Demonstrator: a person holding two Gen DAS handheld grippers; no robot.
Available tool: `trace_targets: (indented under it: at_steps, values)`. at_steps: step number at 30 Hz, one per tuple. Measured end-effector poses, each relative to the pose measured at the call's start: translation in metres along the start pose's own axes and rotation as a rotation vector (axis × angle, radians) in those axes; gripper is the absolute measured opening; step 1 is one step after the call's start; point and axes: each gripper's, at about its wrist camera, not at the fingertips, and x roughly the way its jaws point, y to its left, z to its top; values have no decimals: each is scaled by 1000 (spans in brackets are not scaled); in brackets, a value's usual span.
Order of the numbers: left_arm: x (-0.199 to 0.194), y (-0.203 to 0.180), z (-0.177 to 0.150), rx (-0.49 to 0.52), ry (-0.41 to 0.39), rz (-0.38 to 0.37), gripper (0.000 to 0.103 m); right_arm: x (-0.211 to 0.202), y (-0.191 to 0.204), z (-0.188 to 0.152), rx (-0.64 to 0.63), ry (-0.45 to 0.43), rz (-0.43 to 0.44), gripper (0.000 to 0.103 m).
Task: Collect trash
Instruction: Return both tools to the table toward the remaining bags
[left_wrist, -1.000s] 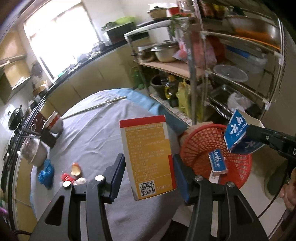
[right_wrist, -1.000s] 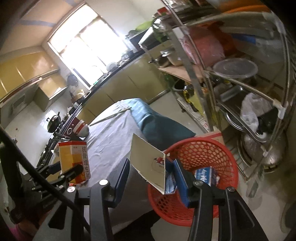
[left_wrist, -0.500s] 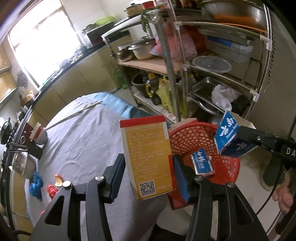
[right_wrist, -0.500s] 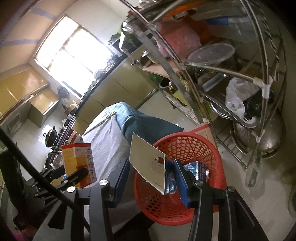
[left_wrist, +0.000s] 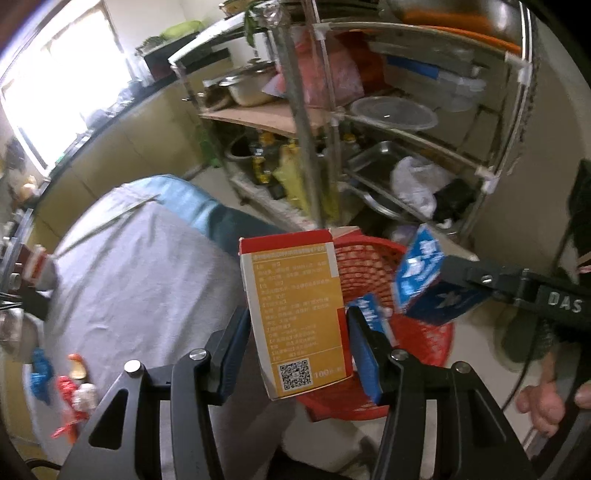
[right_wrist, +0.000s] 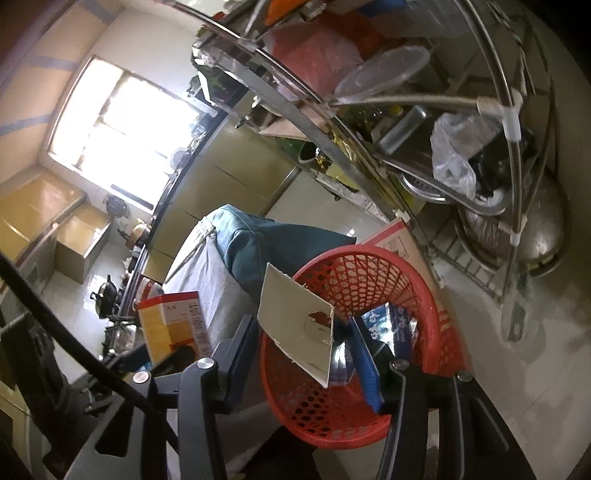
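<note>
Over the red basket (right_wrist: 369, 280) beside the table edge, left gripper (left_wrist: 295, 350) pinching an orange box (left_wrist: 295, 310), right gripper (right_wrist: 306, 354) opening around a blue carton (left_wrist: 421, 280).

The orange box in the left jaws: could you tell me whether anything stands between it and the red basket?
Nothing visible does. The orange box hangs at the near rim of the open red basket. The blue box in the right gripper is over the basket's far side, off that path.
</note>
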Motion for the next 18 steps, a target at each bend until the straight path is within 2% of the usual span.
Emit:
trace_targets:
  at_steps: [2,3,5,8,13,18]
  values:
    - [3,2,-1,-17,-3,-102,56,3,-3,0,34,9,10,60]
    - [4,4,-2,-27,-1,-129,56,5,-6,1,66,18,14,68]
    - [8,13,-4,-66,8,-195,61,5,-8,0,100,20,30,70]
    - [5,27,-8,-105,-4,-211,61,2,-5,1,110,4,40,70]
    - [-13,60,-21,-149,-40,-166,62,-5,15,2,55,-31,33,70]
    - [-34,106,-57,-204,-33,-9,62,4,55,-9,-52,-22,23,70]
